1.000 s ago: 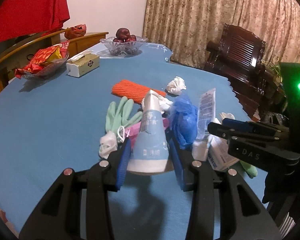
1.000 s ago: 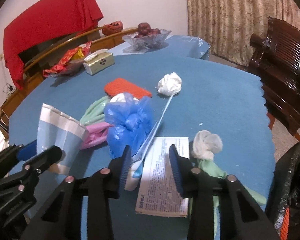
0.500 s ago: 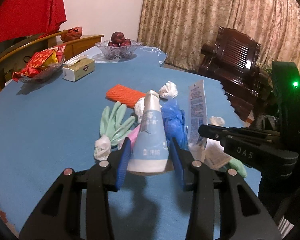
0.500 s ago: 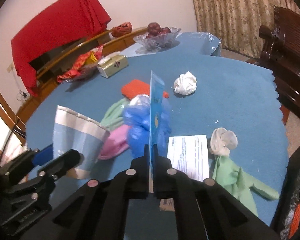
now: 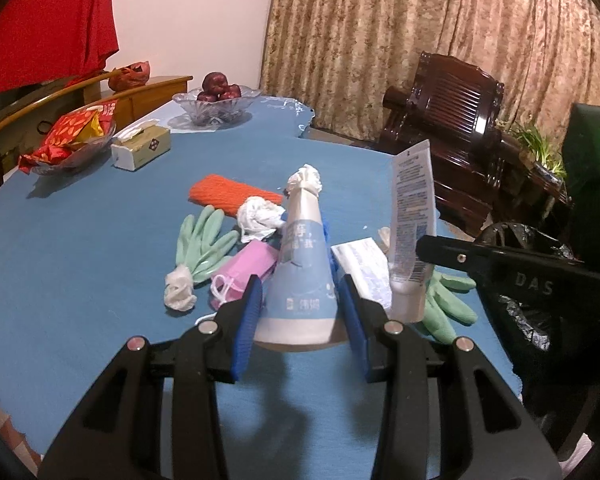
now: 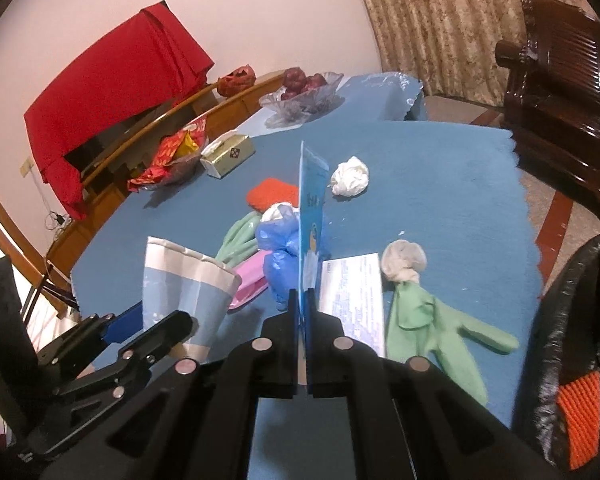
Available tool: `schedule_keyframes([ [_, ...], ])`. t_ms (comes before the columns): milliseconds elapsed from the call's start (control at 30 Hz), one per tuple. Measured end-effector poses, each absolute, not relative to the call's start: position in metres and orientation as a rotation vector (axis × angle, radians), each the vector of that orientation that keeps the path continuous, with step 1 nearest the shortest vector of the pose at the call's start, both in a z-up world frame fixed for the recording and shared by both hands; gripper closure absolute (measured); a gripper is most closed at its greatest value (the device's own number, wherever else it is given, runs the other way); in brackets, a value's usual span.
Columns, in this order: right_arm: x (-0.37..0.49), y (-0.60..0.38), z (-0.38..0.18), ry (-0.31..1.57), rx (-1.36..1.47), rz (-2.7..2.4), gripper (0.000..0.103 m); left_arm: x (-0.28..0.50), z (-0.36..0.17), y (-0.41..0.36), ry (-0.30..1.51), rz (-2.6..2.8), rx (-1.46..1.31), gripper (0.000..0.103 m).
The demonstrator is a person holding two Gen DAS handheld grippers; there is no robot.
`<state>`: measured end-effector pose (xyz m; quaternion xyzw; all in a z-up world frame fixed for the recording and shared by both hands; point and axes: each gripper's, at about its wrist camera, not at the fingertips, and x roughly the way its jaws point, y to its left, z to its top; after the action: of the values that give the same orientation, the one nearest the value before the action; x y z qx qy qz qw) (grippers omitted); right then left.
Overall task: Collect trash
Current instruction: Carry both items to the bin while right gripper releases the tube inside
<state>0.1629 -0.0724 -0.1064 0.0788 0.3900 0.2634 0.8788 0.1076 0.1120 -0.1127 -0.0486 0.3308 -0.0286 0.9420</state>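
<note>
While cup (image 5: 300,280) blocks view | blue bag (image 5: 326,229) mostly hidden

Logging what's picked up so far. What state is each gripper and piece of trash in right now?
Left gripper: shut on the paper cup.
Paper cup: squashed flat, held off the table.
Right gripper: shut on the tube.
Tube: flattened, held upright.
Pink mask: lying on the table.
Leaflet: flat on the table.
Black bag: open.
</note>
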Motion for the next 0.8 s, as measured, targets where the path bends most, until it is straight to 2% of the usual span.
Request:
schedule_keyframes([
  [467,0.133,-0.135,-0.079,0.738,0.141,0.434,0.100,0.112,-0.096,0.056,0.643,-0.161,-0.046,0.064],
  [800,0.110,-0.215,-0.077,0.729,0.147,0.259,0.100,0.124,-0.101,-0.010,0.648,-0.297,-0.015,0.064],
])
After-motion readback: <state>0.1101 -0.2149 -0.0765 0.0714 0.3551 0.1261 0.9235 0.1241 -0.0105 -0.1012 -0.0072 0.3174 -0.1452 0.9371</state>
